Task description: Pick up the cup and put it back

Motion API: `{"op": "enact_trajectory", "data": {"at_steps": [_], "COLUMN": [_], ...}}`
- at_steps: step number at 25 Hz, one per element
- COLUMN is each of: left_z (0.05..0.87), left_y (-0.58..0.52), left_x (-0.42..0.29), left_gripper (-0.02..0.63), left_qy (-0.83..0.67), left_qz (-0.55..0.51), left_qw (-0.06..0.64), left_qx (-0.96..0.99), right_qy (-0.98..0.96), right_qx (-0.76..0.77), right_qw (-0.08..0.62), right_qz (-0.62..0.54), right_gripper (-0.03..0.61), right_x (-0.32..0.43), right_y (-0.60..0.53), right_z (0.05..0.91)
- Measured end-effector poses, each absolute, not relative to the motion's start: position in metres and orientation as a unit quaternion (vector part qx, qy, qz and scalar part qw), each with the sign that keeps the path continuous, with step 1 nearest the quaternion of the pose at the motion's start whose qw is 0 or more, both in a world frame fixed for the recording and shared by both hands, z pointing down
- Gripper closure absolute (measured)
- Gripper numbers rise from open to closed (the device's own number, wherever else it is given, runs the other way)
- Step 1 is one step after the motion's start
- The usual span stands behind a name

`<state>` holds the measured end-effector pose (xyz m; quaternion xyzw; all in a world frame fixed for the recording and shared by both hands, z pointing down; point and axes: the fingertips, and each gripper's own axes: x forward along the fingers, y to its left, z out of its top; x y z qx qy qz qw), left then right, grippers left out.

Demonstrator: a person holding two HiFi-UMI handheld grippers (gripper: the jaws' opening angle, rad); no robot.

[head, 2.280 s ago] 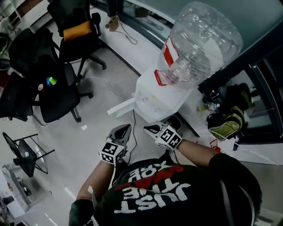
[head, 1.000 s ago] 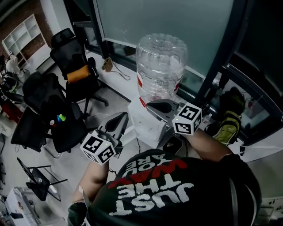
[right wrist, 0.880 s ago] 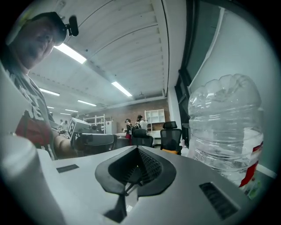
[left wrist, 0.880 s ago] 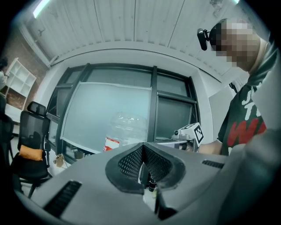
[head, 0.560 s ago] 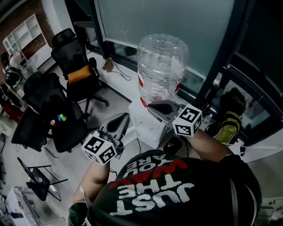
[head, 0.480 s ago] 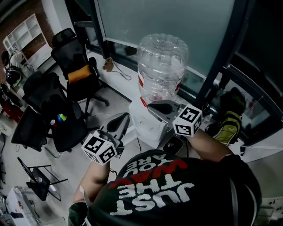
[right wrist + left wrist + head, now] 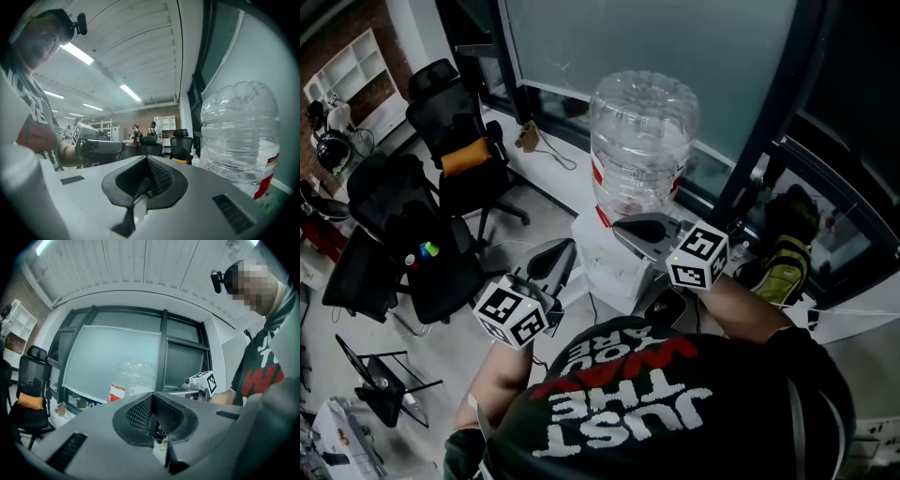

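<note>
No cup shows in any view. A water dispenser (image 7: 602, 255) with a clear bottle (image 7: 639, 141) on top stands in front of me. My left gripper (image 7: 562, 247) is held level to the left of the dispenser, jaws shut with nothing between them. My right gripper (image 7: 623, 228) is shut and empty too, its tip in front of the bottle's lower part. In the left gripper view the shut jaws (image 7: 152, 397) point toward the bottle (image 7: 131, 378) and the right gripper (image 7: 200, 383). The right gripper view has its shut jaws (image 7: 146, 161) beside the bottle (image 7: 241, 136), with the left gripper (image 7: 96, 147) at the left.
Black office chairs (image 7: 455, 103) (image 7: 403, 239) stand on the floor at the left, one with an orange cushion. A folded stand (image 7: 375, 384) lies at lower left. A glass wall (image 7: 609, 42) rises behind the dispenser. A green and black bag (image 7: 787, 253) sits at the right.
Since the earliest frame both grippers have risen from low by the dispenser's base to the height of the bottle's lower part. Over the last second neither has moved.
</note>
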<state>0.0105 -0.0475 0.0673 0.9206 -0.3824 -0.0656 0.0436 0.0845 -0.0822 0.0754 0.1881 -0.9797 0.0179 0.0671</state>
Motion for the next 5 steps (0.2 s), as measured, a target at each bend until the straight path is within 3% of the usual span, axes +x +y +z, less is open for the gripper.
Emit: {"op": "enact_trajectory", "data": {"at_steps": [5], "left_z": [0.0681], "left_y": [-0.0482], "left_x": [0.0122], "left_gripper": [0.615], "left_qy": [-0.386], "left_qz": [-0.067], "left_qw": [0.049], "left_qx": [0.919], "right_qy": [-0.98], "right_qx": [0.184], "right_qw": [0.069], "right_qz": [0.018], "right_gripper": [0.546], "right_x": [0.0856], "right_y": [-0.082], "right_z": [0.0777]}}
